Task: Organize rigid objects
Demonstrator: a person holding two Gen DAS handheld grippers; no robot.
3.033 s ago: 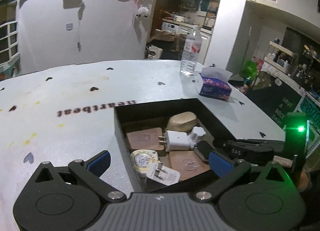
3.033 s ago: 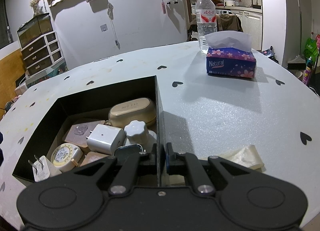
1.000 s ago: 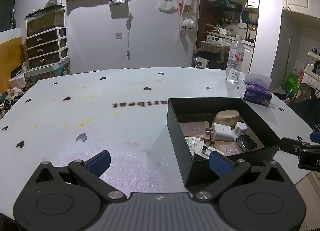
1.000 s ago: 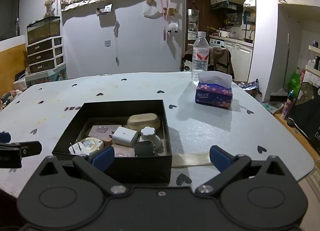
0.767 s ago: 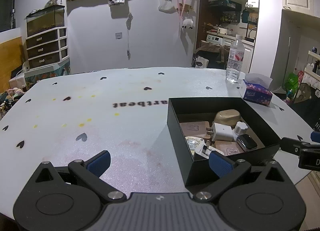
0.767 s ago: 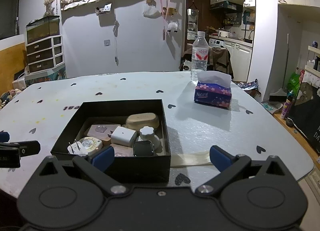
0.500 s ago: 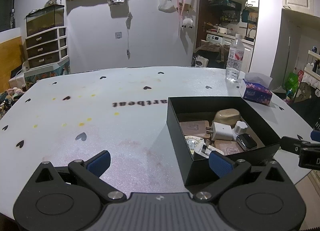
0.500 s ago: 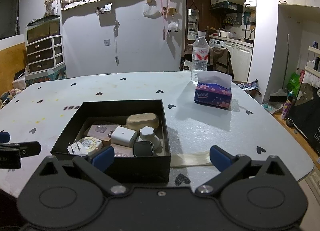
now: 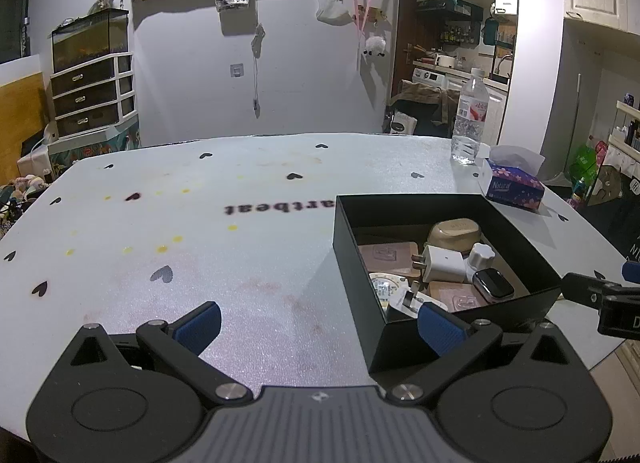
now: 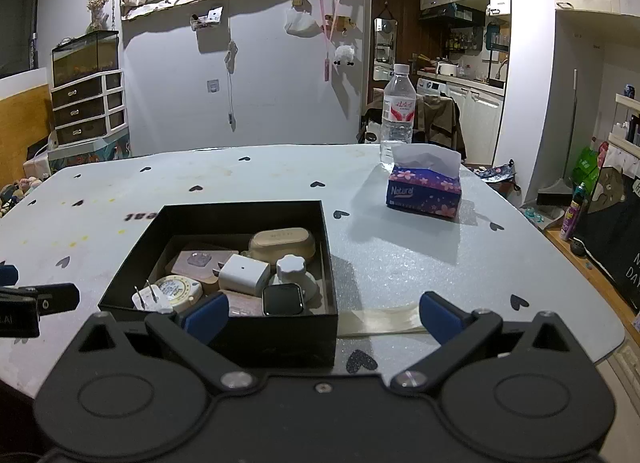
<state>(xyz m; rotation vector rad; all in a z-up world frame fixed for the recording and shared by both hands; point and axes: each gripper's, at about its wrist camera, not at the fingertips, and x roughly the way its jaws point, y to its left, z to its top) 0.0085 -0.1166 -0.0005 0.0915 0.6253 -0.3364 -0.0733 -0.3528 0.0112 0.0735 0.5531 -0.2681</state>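
Two grippers hover at the near edge of the pale heart-printed table (image 9: 248,263), both with blue-padded fingers spread wide and holding nothing: the left gripper (image 9: 318,325) over bare tabletop, the right gripper (image 10: 322,315) just before the open black cardboard box (image 10: 224,343). The box sits on the table and holds a white square charger plug (image 10: 244,275), a tan oval case (image 10: 282,245), a dark-faced smartwatch (image 10: 283,299), a white scalloped knob (image 10: 291,265) and a round cream tape measure (image 10: 178,290). Beyond the box stand a purple flowered tissue box (image 10: 424,193) and a clear plastic water bottle (image 10: 397,115).
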